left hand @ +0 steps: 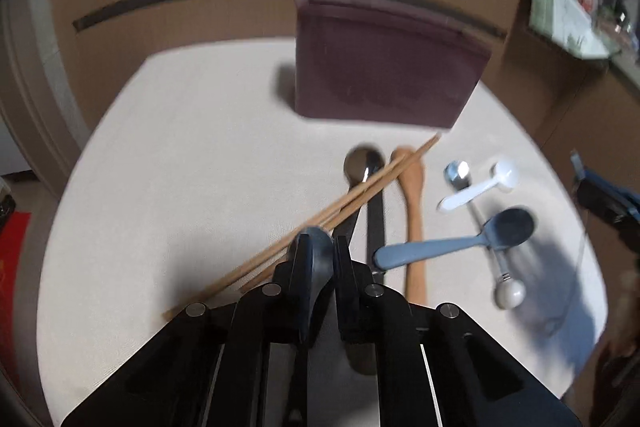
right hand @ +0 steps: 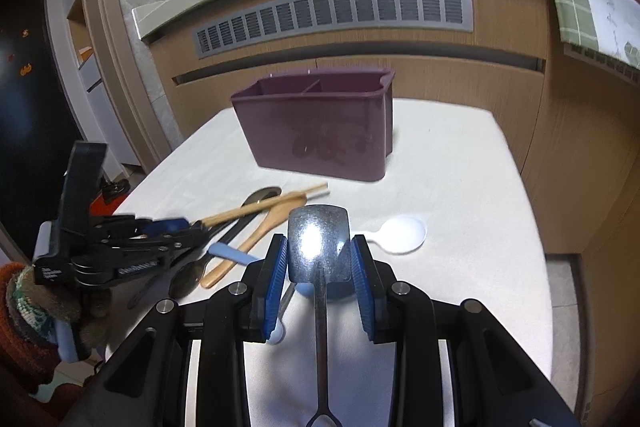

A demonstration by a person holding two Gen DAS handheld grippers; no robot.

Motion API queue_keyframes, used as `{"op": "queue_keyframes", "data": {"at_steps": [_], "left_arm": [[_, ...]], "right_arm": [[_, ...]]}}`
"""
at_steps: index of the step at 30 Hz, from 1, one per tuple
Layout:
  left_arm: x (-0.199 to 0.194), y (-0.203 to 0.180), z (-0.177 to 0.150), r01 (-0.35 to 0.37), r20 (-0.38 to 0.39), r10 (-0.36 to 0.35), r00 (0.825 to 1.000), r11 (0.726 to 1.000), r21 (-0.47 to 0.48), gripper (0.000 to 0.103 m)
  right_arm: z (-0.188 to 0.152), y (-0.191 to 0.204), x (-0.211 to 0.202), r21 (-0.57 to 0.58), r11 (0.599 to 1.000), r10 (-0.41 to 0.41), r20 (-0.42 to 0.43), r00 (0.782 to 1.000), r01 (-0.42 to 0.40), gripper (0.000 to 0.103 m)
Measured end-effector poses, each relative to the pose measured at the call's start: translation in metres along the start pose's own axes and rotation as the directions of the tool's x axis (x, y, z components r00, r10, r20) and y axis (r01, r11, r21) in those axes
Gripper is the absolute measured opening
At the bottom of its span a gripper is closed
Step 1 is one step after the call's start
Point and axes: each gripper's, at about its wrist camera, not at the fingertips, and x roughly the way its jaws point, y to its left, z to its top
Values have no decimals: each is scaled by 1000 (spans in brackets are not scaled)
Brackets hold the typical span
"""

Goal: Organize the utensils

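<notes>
Pick-up step, both sides. Right gripper (right hand: 319,253) fingers pinch a metal spoon (right hand: 318,243) by the bowl; left gripper (left hand: 320,251) fingers pinch a dark utensil (left hand: 318,267) – type unclear. Next: carry over the worktop (right hand: 460,187) pile to the holder (right hand: 316,127) beyond & drop handle-down into a compartment.

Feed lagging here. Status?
Left hand-held gripper shut on dark spoon. Right hand-held gripper shut on square-headed metal spoon. Maroon divided plastic caddy ahead, unobstructed.
</notes>
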Motion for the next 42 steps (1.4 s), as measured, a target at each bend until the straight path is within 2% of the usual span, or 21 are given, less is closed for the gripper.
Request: {"op": "queue_keyframes", "data": {"at_steps": [3, 5, 9, 10, 11, 12, 14, 16, 20, 23, 25, 26, 27, 28, 30, 35, 38, 40, 41, 42], "left_arm": [[-22, 0, 2, 15, 70, -14, 997, 1000, -10, 8], [-29, -1, 4, 11, 89, -11, 996, 1000, -1, 7], [-25, 1, 3, 31, 48, -31, 998, 1000, 2, 10], [-22, 2, 1, 37, 38, -37, 999, 999, 1, 12], [-18, 3, -3, 33, 32, -33, 999, 999, 4, 22], [-13, 4, -6, 26, 32, -26, 999, 1000, 6, 37], [-4, 4, -12, 38, 9, -38, 999, 999, 12, 49], [6, 1, -15, 45, -21, -45, 999, 999, 26, 49], [20, -6, -14, -34, -12, 35, 999, 997, 66, 49], [25, -7, -10, -76, -18, 77, 997, 996, 56, 49], [27, -7, -9, -93, -25, 94, 995, 995, 46, 48], [27, -8, -8, -105, -32, 107, 994, 993, 44, 41], [25, -7, -7, -96, -32, 97, 995, 995, 29, 15], [23, -5, -8, -68, -41, 68, 997, 998, 6, 2], [16, 1, -10, -8, -41, 6, 999, 999, -46, 1], [-8, 7, -13, 49, 18, -48, 999, 996, -76, 1], [-20, 21, -17, 71, 48, -66, 997, 989, -133, 5], [-20, 27, -23, 26, 32, -22, 999, 990, -141, 19], [-18, 29, -26, 10, 7, -9, 1000, 990, -143, 36], [-15, 31, -31, 15, -23, -19, 1000, 989, -150, 45]], "right_arm": [[2, 2, -2, -16, 1000, -6, 13, 1000, 6, 29], [2, 1, 1, -15, 1000, -9, 4, 1000, 9, 29], [0, -1, 4, 7, 1000, 5, -17, 1000, -5, 29], [0, -2, 3, 8, 1000, 6, -18, 1000, -5, 29], [-1, -2, 3, 6, 1000, 5, -19, 1000, -5, 29], [-1, -1, 3, 3, 1000, 4, -20, 1000, -4, 29], [-1, -2, 4, 2, 1000, 6, -26, 1000, -6, 29], [-3, -2, 7, 7, 1000, 11, -35, 999, -11, 29], [-6, -1, 10, 12, 1000, 21, -48, 999, -20, 29], [-8, -1, 12, 8, 1000, 20, -53, 998, -20, 29], [-9, -1, 14, 13, 1000, 20, -56, 998, -19, 29], [-9, -1, 14, 15, 1000, 21, -56, 998, -20, 29], [-9, -1, 15, 17, 1000, 21, -56, 998, -20, 29], [-9, -1, 14, 17, 1000, 21, -55, 998, -20, 29], [-9, 0, 11, 10, 1000, 20, -46, 999, -19, 29], [-9, -2, 6, -5, 1000, -5, -24, 1000, 5, 29], [-10, -4, 7, 10, 1000, 0, -27, 1000, 0, 29], [-11, -4, 6, 11, 1000, 3, -28, 1000, -2, 29], [-11, -4, 6, 12, 1000, 5, -29, 1000, -4, 29], [-11, -4, 7, 13, 1000, 7, -30, 1000, -7, 29]]}}
